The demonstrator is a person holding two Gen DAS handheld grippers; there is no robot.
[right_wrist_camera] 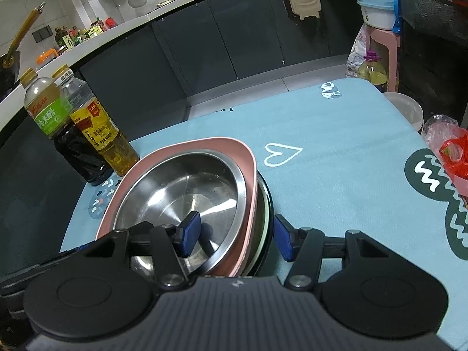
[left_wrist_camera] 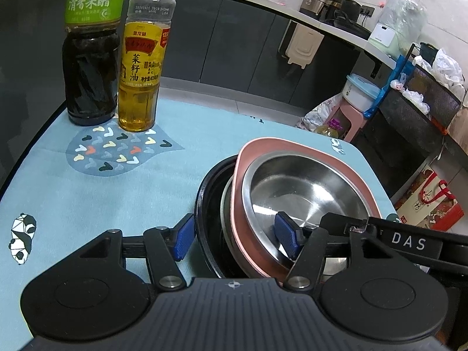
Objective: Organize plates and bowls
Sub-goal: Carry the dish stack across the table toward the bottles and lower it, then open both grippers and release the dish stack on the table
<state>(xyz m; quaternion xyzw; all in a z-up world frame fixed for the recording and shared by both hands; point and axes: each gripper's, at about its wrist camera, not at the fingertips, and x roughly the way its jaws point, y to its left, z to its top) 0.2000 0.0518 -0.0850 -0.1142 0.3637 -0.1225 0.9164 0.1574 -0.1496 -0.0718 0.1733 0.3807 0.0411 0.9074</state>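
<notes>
A stack of dishes stands on the blue mat (left_wrist_camera: pixel 87 193). A steel bowl (left_wrist_camera: pixel 307 193) (right_wrist_camera: pixel 181 193) lies in a pink square bowl (left_wrist_camera: pixel 263 152) (right_wrist_camera: pixel 204 143). The pink bowl leans inside a black bowl (left_wrist_camera: pixel 204 199) (right_wrist_camera: pixel 269 201), and another steel rim (left_wrist_camera: pixel 225 204) shows between them. My left gripper (left_wrist_camera: pixel 234 238) straddles the stack's left wall, one pad outside the black rim and one inside the steel bowl. On the opposite wall my right gripper (right_wrist_camera: pixel 237 235) stands the same way. Both are open, with gaps at the pads.
A dark vinegar bottle (left_wrist_camera: pixel 90 73) and a yellow oil bottle (left_wrist_camera: pixel 140 87) stand at the mat's far left corner. A red plastic bag (right_wrist_camera: pixel 450 152) lies at the right edge, with a white tub (right_wrist_camera: pixel 406 108) beyond it. Dark cabinets run behind the table.
</notes>
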